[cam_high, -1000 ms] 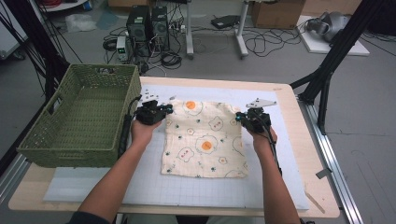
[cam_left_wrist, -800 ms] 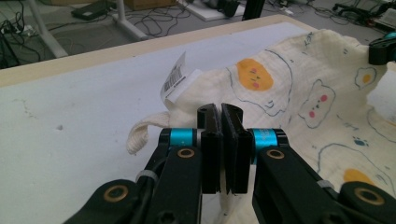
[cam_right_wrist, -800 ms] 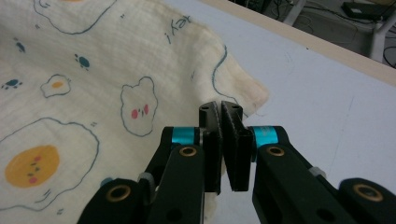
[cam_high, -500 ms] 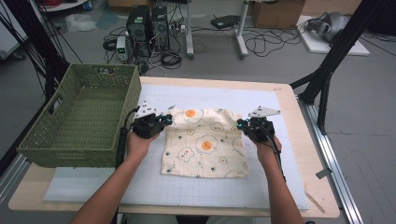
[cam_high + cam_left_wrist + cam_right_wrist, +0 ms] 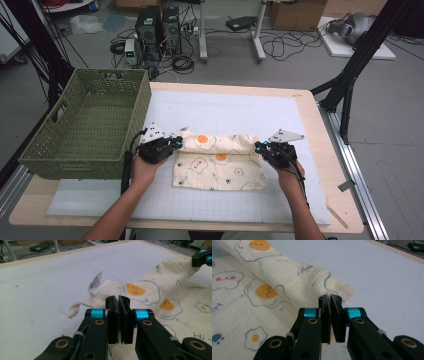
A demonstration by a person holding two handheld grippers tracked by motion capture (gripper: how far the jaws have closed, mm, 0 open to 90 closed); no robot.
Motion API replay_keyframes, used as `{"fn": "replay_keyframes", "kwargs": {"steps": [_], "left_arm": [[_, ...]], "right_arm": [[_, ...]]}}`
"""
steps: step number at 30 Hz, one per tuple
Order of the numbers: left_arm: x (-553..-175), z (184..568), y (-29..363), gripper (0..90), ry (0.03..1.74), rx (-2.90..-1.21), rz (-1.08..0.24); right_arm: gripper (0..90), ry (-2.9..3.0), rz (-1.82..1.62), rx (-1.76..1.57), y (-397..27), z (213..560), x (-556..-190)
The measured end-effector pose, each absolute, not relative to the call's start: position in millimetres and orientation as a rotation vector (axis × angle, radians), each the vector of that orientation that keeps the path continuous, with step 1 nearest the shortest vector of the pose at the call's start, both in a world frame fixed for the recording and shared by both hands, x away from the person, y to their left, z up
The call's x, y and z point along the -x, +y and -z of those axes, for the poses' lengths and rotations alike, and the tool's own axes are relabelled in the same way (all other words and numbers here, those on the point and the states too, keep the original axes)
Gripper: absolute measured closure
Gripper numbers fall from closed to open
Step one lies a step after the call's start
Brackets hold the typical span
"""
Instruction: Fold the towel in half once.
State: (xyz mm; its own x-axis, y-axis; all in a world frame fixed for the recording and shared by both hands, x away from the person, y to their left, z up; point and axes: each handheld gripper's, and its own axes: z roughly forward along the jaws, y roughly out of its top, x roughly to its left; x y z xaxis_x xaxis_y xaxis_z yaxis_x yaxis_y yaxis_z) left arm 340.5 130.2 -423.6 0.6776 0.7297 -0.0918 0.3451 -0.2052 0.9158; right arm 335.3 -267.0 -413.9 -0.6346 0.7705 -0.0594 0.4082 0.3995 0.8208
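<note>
A cream cloth printed with fried eggs lies on the white mat, its far edge lifted and rolled back over itself. My left gripper is shut on the cloth's left far corner, and my right gripper is shut on the right far corner. In the left gripper view the jaws pinch the fabric beside a white barcode tag and a hanging loop. In the right gripper view the jaws pinch the folded corner of the cloth.
A green woven basket stands at the table's left, close to my left hand. The white mat stretches bare behind the cloth. The table's wooden rim runs along the right. Computers and cables sit on the floor beyond.
Both grippers have come toward the person, dragging the cloth's far edge back over the rest. The cloth now looks shorter front to back, with a rolled fold along its far side.
</note>
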Motion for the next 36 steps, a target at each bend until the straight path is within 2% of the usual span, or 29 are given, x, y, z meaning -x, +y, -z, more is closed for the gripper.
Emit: {"fn": "replay_keyframes", "kwargs": {"steps": [14,16,17,18,19,25,30,36], "left_arm": [[-322,440,139,84.7,0.843,-1.848,-0.405],[-323,439,142,77.9,0.865,-1.839,-0.411],[-324,438,143,63.7,0.883,-1.83,-0.412],[-325,436,145,63.7,0.897,-1.815,-0.419],[-327,434,146,58.6,0.906,-1.797,-0.411],[-343,422,148,47.5,0.913,-1.798,-0.38],[-359,427,136,45.7,0.926,-1.846,-0.334],[-370,443,132,50.3,0.981,-1.919,-0.263]], "right_arm": [[87.0,2.289,-1.117,-1.041,-272,428,-318],[86.7,2.293,-1.125,-1.035,-272,429,-317],[85.8,2.291,-1.131,-1.042,-273,430,-317],[85.8,2.291,-1.131,-1.042,-273,430,-317],[84.0,2.294,-1.132,-1.045,-273,430,-316],[67.5,2.244,-1.189,-1.068,-281,424,-313],[63.8,2.203,-1.23,-1.092,-287,420,-313],[63.0,2.209,-1.241,-1.097,-289,420,-311]]}}
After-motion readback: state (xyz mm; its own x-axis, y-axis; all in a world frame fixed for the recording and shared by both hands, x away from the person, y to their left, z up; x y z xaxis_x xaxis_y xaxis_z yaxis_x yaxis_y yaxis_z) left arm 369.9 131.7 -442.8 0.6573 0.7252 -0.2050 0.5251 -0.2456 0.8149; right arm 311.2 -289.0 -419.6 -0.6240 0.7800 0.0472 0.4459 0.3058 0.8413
